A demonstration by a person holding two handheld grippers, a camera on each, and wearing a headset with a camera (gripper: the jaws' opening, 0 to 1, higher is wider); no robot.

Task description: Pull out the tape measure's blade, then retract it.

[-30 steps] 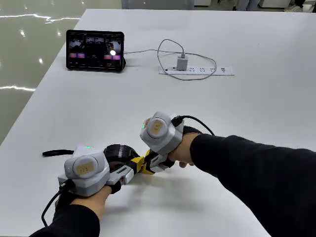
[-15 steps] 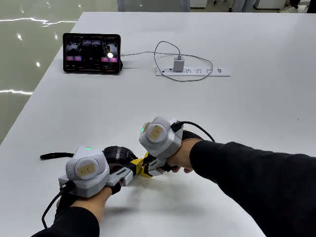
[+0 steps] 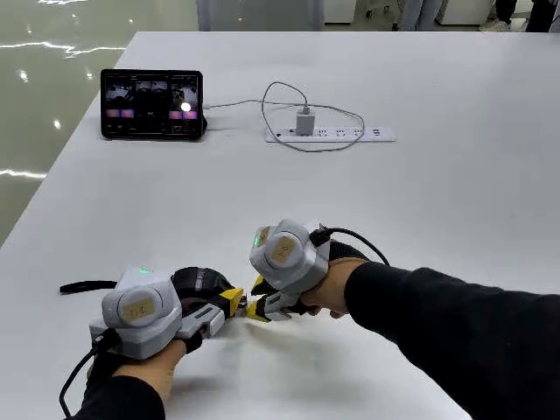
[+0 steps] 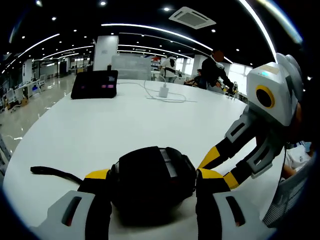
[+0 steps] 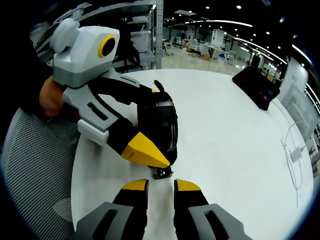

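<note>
My left tool is clamped on the black tape measure, sitting on the white tabletop. My right tool has jaws narrowly apart, gripping nothing, just short of the blade's metal tip.

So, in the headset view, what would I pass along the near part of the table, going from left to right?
black strap → tape measure → right gripper → dark sleeve
</note>
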